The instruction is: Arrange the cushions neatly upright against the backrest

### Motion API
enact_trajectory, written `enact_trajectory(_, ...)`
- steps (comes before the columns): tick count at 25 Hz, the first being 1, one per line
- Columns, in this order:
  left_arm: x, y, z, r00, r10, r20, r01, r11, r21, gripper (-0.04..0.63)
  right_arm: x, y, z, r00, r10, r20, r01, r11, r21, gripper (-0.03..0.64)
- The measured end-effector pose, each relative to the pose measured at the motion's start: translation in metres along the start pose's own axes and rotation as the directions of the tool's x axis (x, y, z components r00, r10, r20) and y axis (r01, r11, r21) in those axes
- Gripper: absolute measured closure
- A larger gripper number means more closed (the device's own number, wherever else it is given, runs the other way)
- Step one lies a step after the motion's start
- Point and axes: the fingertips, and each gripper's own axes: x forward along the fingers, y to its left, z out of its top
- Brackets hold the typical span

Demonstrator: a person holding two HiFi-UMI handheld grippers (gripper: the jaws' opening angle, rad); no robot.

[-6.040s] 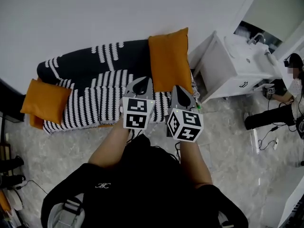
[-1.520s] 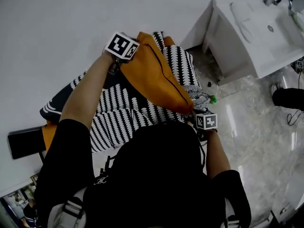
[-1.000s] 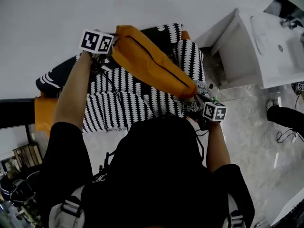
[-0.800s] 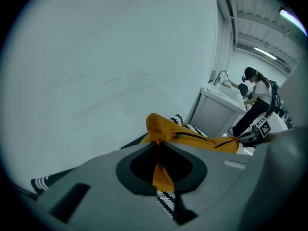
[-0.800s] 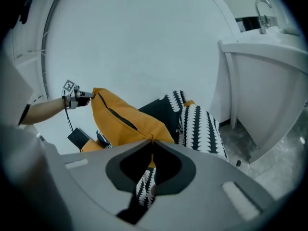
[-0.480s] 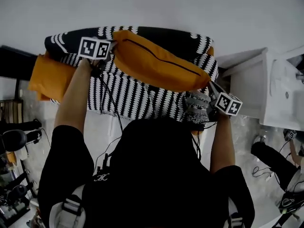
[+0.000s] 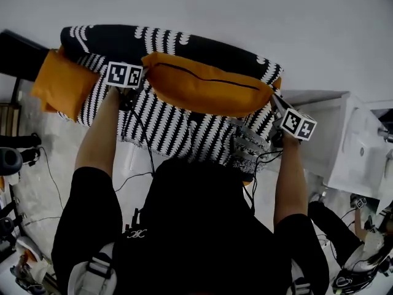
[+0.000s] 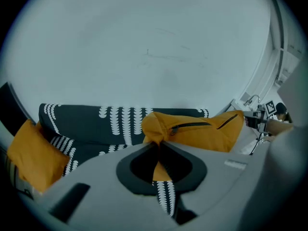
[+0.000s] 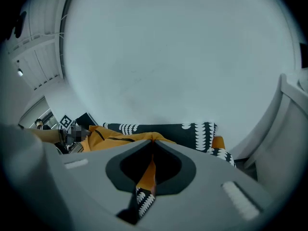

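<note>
Spare orange cushion (image 7: 58, 85) lay at the left end of the sofa (image 7: 178, 128), apparently not propped upright on the backrest (image 7: 123, 40). Left claw (image 7: 145, 74) was pinched shut on the left corner of the held cushion (image 7: 206, 91) and right claw (image 7: 274, 98) on its right corner, so it hung stretched level along the backrest, zip (image 7: 202, 78) up, probably so it would go down square instead of flopping. Couldn't tell if its lower edge touched the seat; the person's torso (image 7: 196, 226) hid the seat's near edge, and an orange scrap (image 7: 279, 83) at the sofa's right end by the white cabinet (image 7: 344, 146) was too cut off to identify.
</note>
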Motion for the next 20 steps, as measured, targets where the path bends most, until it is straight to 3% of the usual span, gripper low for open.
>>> enact_trajectory(5, 0.003, 0.033, -0.007, 1.0, 0.014, 0.001, -0.014, 0.998, -0.067, 0.569, 0.035, 0.01, -0.002, 0.996, 0.002, -0.091, -0.008, 0.998, -0.062, 0.594)
enact_trajectory(12, 0.001, 0.113, -0.001, 0.999, -0.024, -0.027, 0.023, 0.998, -0.059, 0.569, 0.093, 0.066, 0.0, 0.995, -0.029, -0.098, 0.026, 0.999, -0.036, 0.594)
enact_trajectory(17, 0.016, 0.168, 0.012, 0.994, -0.063, -0.088, 0.064, 0.998, 0.001, 0.569, 0.128, 0.099, -0.01, 0.991, -0.091, -0.094, 0.096, 0.994, 0.044, 0.594)
enact_trajectory(20, 0.034, 0.198, 0.026, 0.99, -0.081, -0.118, 0.086, 0.996, 0.034, 0.568, 0.154, 0.107, -0.016, 0.983, -0.164, -0.077, 0.174, 0.974, 0.143, 0.594)
